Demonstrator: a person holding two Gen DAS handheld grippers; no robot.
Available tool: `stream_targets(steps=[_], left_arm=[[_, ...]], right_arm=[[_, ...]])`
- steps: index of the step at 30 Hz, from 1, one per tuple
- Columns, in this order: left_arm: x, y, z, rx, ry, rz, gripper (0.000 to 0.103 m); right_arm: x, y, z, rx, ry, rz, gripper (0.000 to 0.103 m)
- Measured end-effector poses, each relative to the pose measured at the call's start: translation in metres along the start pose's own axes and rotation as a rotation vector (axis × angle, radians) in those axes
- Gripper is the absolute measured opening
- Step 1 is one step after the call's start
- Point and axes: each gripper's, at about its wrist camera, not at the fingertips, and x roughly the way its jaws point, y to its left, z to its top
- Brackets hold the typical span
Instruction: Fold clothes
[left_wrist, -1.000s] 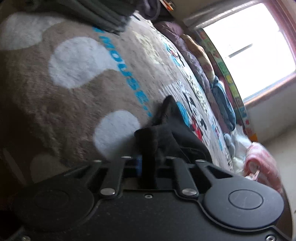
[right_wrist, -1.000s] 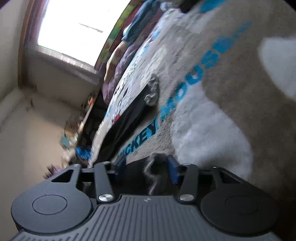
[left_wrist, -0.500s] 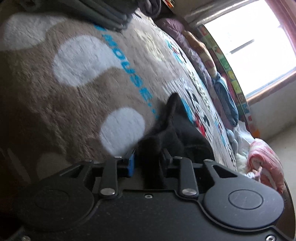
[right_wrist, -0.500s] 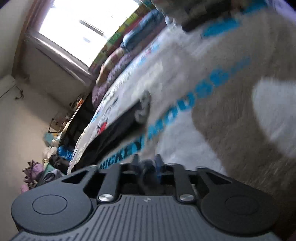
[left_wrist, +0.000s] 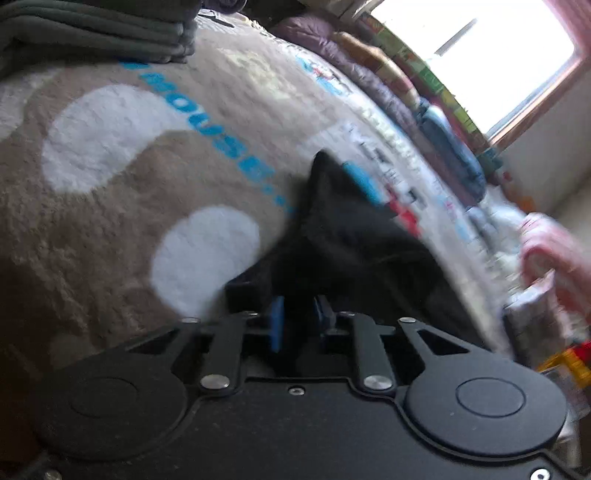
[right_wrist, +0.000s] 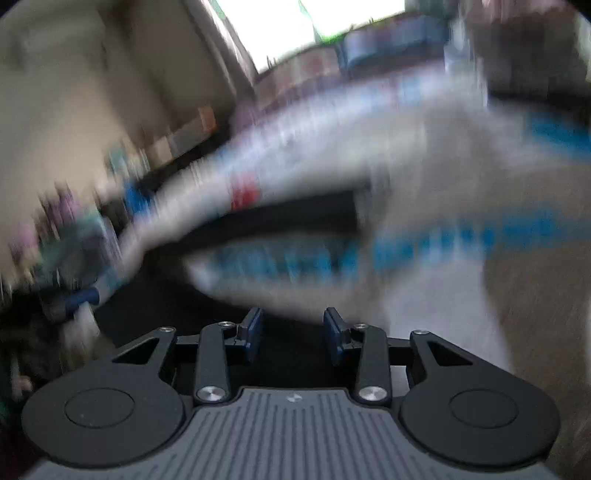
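Left gripper (left_wrist: 298, 314) pinches a fold of the black garment (left_wrist: 354, 243) between its blue pads (left_wrist: 276, 321); the rest of the cloth bunches just ahead of the fingertips and slightly right, lying on the tan fleece blanket (left_wrist: 110, 229) with white spots and blue lettering. Folded grey-green stack (left_wrist: 96, 33) sits far ahead to the left. Right gripper (right_wrist: 293, 326) has its pads spread apart with nothing between them; that view is heavily motion-blurred. A dark strip, probably the garment, lies ahead of it on the blanket.
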Motion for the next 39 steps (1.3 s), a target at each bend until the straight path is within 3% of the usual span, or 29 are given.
stream_targets(steps=[1,5,7,9,11,13,17,23,26,29,30,31,33,36,39], left_arm=[[0.005,0.001,0.000,-0.006,0.022,0.014,0.020],[0.007,-0.008,0.022,0.004,-0.043,-0.015,0.032],[0.012,-0.009,0.035,-0.002,-0.060,-0.019,0.048],[0.014,-0.012,0.050,-0.002,-0.077,-0.006,0.048],[0.024,-0.015,0.063,-0.003,-0.062,-0.002,0.052],[0.035,-0.014,0.074,-0.011,-0.025,-0.001,0.052],[0.066,-0.016,0.093,-0.005,0.043,0.016,0.055],[0.096,-0.017,0.095,0.033,0.106,-0.006,0.054],[0.111,-0.021,0.094,0.068,0.124,0.002,0.043],[0.121,-0.024,0.094,0.095,0.133,0.023,0.028],[0.124,-0.024,0.093,0.100,0.134,0.028,0.010],[0.124,-0.021,0.093,0.083,0.133,0.018,0.003],[0.123,-0.012,0.095,0.022,0.129,-0.017,0.003],[0.112,-0.004,0.103,-0.065,0.116,-0.093,0.003],[0.115,0.001,0.105,-0.085,0.136,-0.107,0.003]], right_arm=[[-0.003,-0.002,0.001,0.017,-0.017,0.014,0.031],[-0.017,-0.016,0.011,0.093,-0.107,0.063,0.037],[-0.017,-0.031,0.017,0.163,-0.122,0.069,0.039],[-0.009,-0.046,0.026,0.240,-0.125,0.073,0.039],[-0.001,-0.059,0.035,0.309,-0.128,0.080,0.046],[0.007,-0.068,0.044,0.359,-0.125,0.094,0.061],[0.030,-0.082,0.059,0.473,-0.110,0.119,0.064],[0.058,-0.081,0.080,0.514,-0.109,0.103,0.070],[0.071,-0.078,0.084,0.505,-0.119,0.085,0.070],[0.082,-0.074,0.088,0.475,-0.112,0.059,0.058],[0.085,-0.072,0.089,0.461,-0.100,0.056,0.050],[0.089,-0.070,0.090,0.445,-0.083,0.055,0.031],[0.096,-0.067,0.092,0.417,-0.044,0.059,0.010],[0.085,-0.062,0.094,0.404,-0.083,0.080,0.009],[0.054,-0.058,0.098,0.423,-0.171,0.138,0.009]])
